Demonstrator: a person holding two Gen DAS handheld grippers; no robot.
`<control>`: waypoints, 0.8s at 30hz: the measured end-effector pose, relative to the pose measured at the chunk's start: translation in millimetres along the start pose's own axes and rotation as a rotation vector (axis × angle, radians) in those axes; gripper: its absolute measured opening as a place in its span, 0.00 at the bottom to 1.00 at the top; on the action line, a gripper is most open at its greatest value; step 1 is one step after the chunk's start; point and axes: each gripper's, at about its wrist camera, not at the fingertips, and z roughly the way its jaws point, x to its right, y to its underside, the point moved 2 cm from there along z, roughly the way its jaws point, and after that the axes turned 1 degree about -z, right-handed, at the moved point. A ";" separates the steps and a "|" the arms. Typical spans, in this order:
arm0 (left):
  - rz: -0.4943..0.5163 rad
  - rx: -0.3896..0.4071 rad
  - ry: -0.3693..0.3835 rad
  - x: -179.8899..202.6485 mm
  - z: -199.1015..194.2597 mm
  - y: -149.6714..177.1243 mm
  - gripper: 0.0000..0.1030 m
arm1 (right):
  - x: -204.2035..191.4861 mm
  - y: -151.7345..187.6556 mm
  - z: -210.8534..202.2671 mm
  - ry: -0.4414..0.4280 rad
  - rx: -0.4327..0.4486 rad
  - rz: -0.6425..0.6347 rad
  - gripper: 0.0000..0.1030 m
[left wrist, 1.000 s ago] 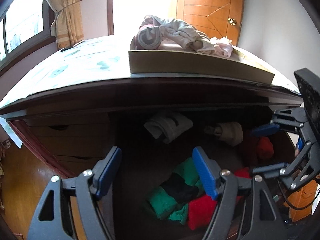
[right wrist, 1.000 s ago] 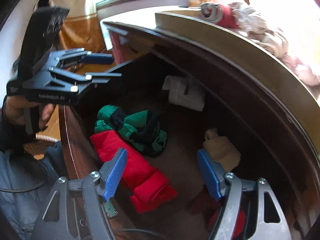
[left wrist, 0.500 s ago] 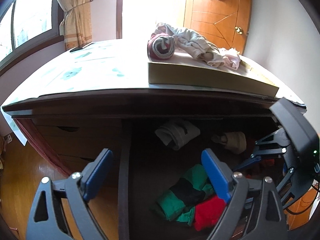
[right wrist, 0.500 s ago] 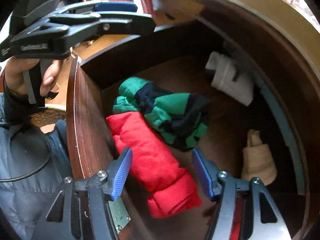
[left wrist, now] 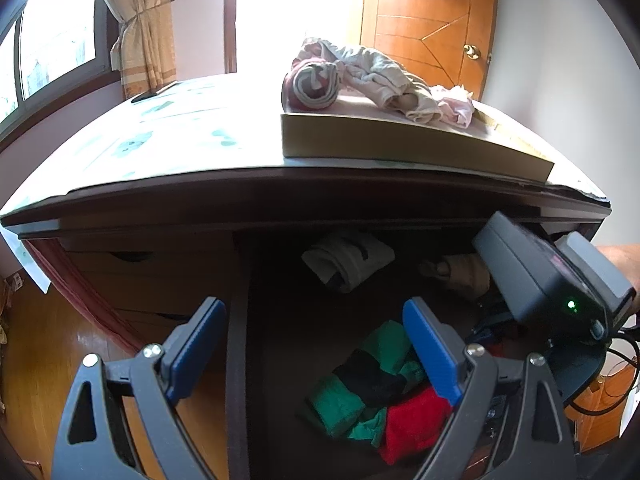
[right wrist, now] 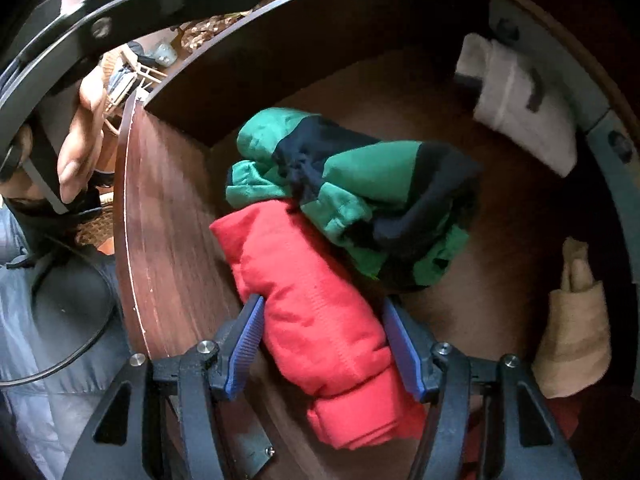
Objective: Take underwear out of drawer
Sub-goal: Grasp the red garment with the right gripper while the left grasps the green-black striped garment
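The open wooden drawer [right wrist: 168, 216] holds folded underwear. A red roll [right wrist: 320, 320] lies by the front wall, with a green and black one [right wrist: 360, 192] behind it, a white one [right wrist: 516, 108] at the back and a beige one [right wrist: 572, 332] at the right. My right gripper [right wrist: 324, 344] is down in the drawer, open, its blue pads on either side of the red roll. My left gripper [left wrist: 316, 352] is open and empty above the drawer's left front. The left wrist view also shows the red roll [left wrist: 412, 424] and the green and black one [left wrist: 368, 380].
On the dresser top [left wrist: 180, 136] a flat box [left wrist: 400, 144] carries a pile of taken-out underwear [left wrist: 360, 76]. A closed drawer [left wrist: 120, 276] is at the left. A wooden door [left wrist: 432, 24] and a curtained window [left wrist: 56, 32] stand behind.
My right gripper has gone down into the drawer and now straddles the red roll. My left gripper has risen and pulled back a little.
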 end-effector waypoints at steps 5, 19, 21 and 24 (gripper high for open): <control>0.010 -0.005 0.005 4.4 0.1 0.0 0.90 | 12.4 6.8 -1.1 0.012 0.011 0.038 0.57; 0.142 -0.082 0.013 29.5 12.2 5.3 0.90 | 40.5 28.2 -22.5 0.077 0.073 0.155 0.55; 0.186 -0.106 0.011 35.5 15.6 5.5 0.90 | 41.1 24.2 -22.1 0.079 0.067 0.132 0.55; 0.242 -0.125 -0.004 43.4 18.9 3.6 0.90 | 37.3 20.3 -19.8 0.091 0.062 0.115 0.55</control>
